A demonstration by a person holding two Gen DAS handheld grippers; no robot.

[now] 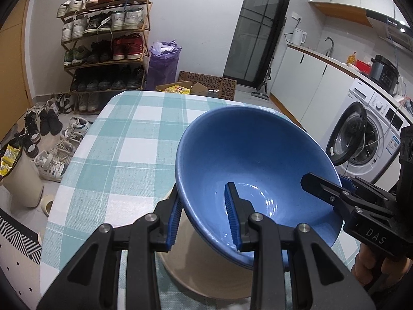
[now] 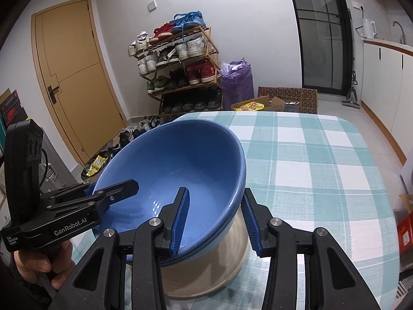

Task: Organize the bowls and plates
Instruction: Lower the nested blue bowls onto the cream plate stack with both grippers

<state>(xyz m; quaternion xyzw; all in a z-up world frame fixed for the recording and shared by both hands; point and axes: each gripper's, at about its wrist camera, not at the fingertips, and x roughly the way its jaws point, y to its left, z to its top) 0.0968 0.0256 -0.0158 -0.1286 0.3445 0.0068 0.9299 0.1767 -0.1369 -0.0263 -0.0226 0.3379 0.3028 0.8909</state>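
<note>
A blue bowl (image 1: 255, 160) sits tilted over a checked table (image 1: 124, 155), gripped from both sides. It looks like a stack: a second blue rim shows just under the top one, and a cream bowl (image 2: 206, 266) lies beneath, though whether that one touches the cloth is hard to tell.

The left gripper (image 1: 204, 217) pinches the bowl's near-left rim, one pad inside, one outside. The right gripper (image 2: 215, 219) pinches the opposite rim the same way; in the left view it (image 1: 333, 183) reaches in from the right, with a hand (image 1: 371, 268) below it.

Behind the table stand a shoe rack (image 1: 105, 44) and a purple bag (image 1: 164, 62). A washer (image 1: 361, 139) sits at right, and a door (image 2: 74, 75) shows in the right view.
</note>
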